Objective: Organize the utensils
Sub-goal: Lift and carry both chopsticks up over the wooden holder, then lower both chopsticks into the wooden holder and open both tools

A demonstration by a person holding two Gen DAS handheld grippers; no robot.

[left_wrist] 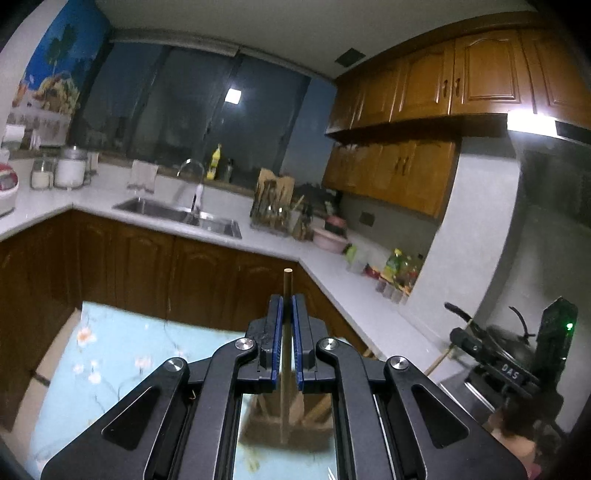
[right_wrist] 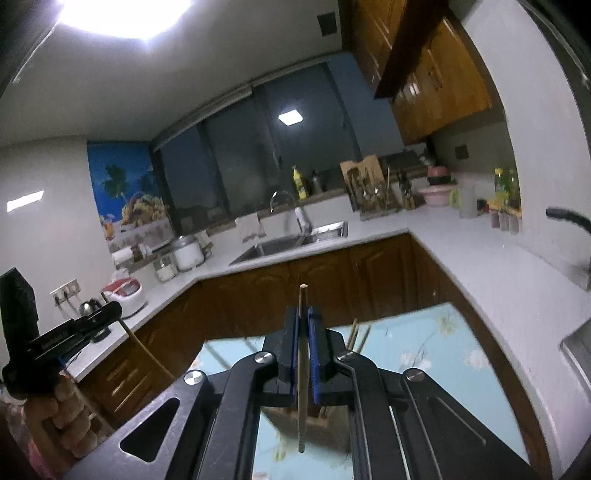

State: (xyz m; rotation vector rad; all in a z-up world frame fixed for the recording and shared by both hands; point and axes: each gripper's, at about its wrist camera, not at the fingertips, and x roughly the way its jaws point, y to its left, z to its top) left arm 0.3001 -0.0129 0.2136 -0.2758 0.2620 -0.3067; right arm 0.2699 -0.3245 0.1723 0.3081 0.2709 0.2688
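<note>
left gripper (left_wrist: 287,306) squeezes a chopstick (left_wrist: 287,354) | right gripper (right_wrist: 303,319) squeezes another stick (right_wrist: 301,369) | wooden holder (left_wrist: 284,424) under both, blurry, half hidden

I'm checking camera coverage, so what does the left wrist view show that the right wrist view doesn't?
Only the left wrist view shows the lit range hood and the dark pot on the stove. Only the right wrist view shows the ceiling lamp, the kettle and a wall socket. Both share the sink, the floral table, and a chopstick clamped upright in that view's own jaws.
</note>
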